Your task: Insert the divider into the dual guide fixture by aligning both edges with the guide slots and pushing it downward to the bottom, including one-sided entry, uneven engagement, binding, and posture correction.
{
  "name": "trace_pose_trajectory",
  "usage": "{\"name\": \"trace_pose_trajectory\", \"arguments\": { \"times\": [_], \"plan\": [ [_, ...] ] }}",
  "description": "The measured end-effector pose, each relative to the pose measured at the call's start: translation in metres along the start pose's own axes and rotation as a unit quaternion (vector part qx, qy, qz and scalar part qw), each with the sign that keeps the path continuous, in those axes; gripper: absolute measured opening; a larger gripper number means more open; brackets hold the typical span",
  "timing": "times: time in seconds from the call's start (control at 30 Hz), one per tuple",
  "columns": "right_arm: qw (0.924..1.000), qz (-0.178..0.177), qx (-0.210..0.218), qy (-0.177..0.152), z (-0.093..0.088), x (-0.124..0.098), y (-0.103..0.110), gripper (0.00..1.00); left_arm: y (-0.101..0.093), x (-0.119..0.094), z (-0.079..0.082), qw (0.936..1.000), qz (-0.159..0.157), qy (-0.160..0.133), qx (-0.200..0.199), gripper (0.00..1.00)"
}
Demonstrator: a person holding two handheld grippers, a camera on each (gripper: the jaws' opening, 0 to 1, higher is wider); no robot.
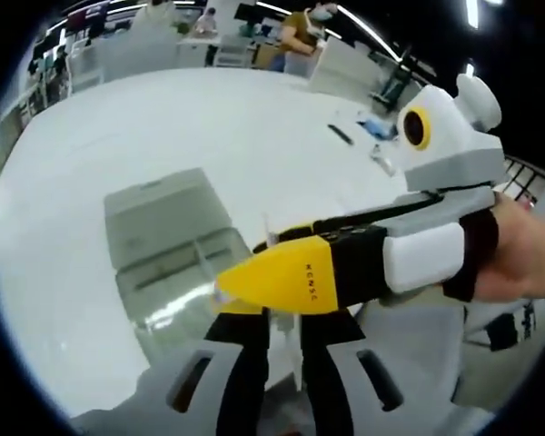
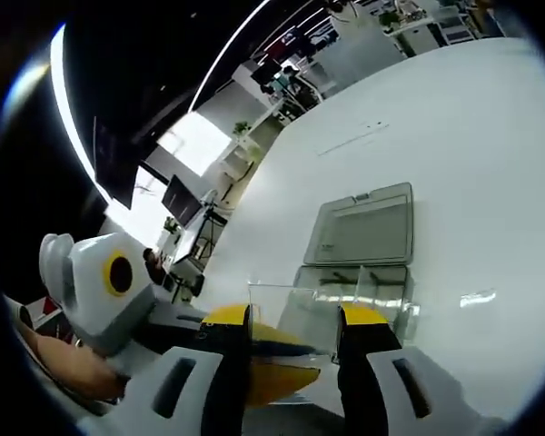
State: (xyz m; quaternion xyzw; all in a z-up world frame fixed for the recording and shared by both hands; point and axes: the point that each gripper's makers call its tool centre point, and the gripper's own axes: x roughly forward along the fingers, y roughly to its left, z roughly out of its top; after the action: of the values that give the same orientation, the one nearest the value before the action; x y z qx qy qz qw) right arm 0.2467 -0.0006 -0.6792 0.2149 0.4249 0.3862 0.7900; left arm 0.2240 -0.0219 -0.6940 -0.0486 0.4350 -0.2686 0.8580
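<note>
The divider (image 2: pixel 295 309) is a clear sheet held above the white table. It faces the right gripper view flat, and its side edges meet the two yellow-tipped jaws of my right gripper (image 2: pixel 295 318). In the left gripper view the divider (image 1: pixel 266 232) is a thin edge-on line running down between the close black jaws of my left gripper (image 1: pixel 283 318), which is shut on it. My right gripper (image 1: pixel 241 268) reaches in from the right across those jaws. The clear guide fixture (image 1: pixel 173 263) (image 2: pixel 363 282) lies on the table beyond, apart from the divider. My left gripper (image 2: pixel 282 359) passes under the sheet.
A flat clear lid-like panel (image 1: pixel 159 213) (image 2: pixel 363 227) lies joined to the fixture's far side. The white table (image 1: pixel 209 118) (image 2: pixel 472 136) carries a dark pen-like item (image 1: pixel 341 134) and small bits (image 1: pixel 377 127) far off. A hand (image 1: pixel 527 254) holds the right gripper. Desks and people stand at the back.
</note>
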Motion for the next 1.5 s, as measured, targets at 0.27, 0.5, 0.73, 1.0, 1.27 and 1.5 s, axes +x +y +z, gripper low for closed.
{"name": "trace_pose_trajectory", "arguments": {
  "times": [0.27, 0.5, 0.73, 1.0, 1.27, 1.5],
  "plan": [
    [1.0000, -0.004, 0.001, 0.001, 0.0003, 0.0001, 0.0004, 0.33, 0.0022, 0.0011, -0.0024, 0.9999, 0.004, 0.009, -0.002, 0.07],
    [1.0000, -0.008, -0.002, 0.000, -0.0006, 0.0006, 0.0009, 0.33, 0.0010, 0.0024, -0.0023, 0.9999, -0.002, 0.010, -0.010, 0.05],
    [1.0000, -0.009, 0.001, 0.000, -0.0014, 0.0010, 0.0011, 0.33, 0.0033, 0.0024, -0.0038, 0.9999, 0.000, 0.015, -0.007, 0.03],
    [1.0000, -0.009, -0.001, 0.002, -0.0038, 0.0013, 0.0025, 0.33, 0.0056, 0.0021, -0.0061, 0.9998, -0.004, 0.018, -0.008, 0.03],
    [0.9999, -0.008, -0.008, 0.003, -0.0033, 0.0014, 0.0024, 0.34, 0.0038, 0.0018, -0.0058, 0.9996, -0.016, 0.018, -0.016, 0.02],
    [1.0000, -0.003, -0.006, 0.001, -0.0032, 0.0009, 0.0041, 0.34, 0.0044, 0.0006, -0.0051, 0.9994, -0.024, 0.017, -0.019, 0.02]
  ]
}}
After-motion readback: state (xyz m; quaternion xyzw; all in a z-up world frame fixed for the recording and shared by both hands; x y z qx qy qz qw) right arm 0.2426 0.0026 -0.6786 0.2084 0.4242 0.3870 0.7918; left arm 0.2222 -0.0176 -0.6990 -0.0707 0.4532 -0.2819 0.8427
